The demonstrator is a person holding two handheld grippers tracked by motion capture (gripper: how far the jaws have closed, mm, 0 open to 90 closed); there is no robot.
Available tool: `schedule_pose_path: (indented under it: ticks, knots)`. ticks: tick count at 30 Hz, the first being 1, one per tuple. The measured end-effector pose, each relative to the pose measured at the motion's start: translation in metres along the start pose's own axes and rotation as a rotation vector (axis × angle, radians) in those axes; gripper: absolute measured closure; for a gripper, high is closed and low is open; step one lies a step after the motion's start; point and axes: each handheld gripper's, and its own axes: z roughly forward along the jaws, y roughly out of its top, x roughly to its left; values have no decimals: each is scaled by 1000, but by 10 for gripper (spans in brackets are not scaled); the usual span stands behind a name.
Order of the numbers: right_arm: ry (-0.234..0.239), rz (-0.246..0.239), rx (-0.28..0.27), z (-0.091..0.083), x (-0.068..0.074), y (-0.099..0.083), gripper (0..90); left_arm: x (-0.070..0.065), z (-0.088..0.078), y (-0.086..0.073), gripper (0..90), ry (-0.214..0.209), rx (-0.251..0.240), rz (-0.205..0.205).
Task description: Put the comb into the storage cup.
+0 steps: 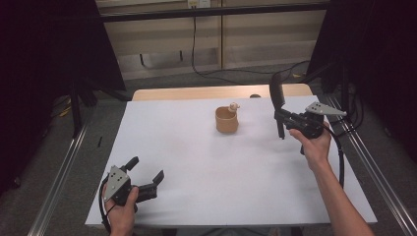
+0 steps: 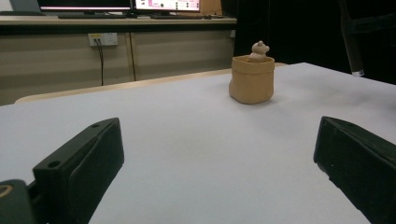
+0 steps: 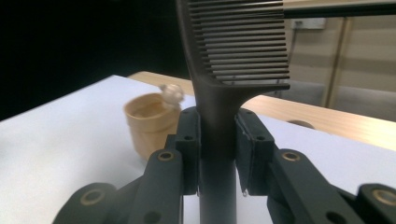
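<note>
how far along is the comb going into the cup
Done: the right hand-held gripper is shut on the black comb by its handle and holds it upright above the table. In hand: it hovers to the right of the tan cup. Left: probably the drop into the cup. The left hand-held gripper rests open.

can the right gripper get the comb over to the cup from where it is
Probably yes. The right gripper is shut on the comb, held upright off the sheet, and only bare white table lies between it and the cup. The left gripper rests open at the near corner, well clear.
</note>
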Motion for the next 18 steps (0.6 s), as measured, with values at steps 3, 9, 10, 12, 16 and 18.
schedule_pose_path:
  ticks: [3, 9, 10, 12, 16, 18]
  knots:
    - [26, -16, -18, 1, 4, 1, 728, 0, 0, 0, 18, -2, 1, -2]
    - [55, -23, -41, 3, 12, 5, 728, 0, 0, 0, 18, -3, -1, 0]
    - [59, -24, -46, 4, 14, 5, 728, 0, 0, 0, 18, -3, -1, -1]
    - [67, -25, -49, 5, 16, 7, 728, 1, 0, 0, 18, -3, -1, 0]
    - [79, -25, -58, 6, 22, 11, 728, 1, 0, 0, 18, 0, -1, 2]
    - [90, -33, -61, 7, 25, 13, 728, 0, 0, 1, 18, -1, -3, 8]
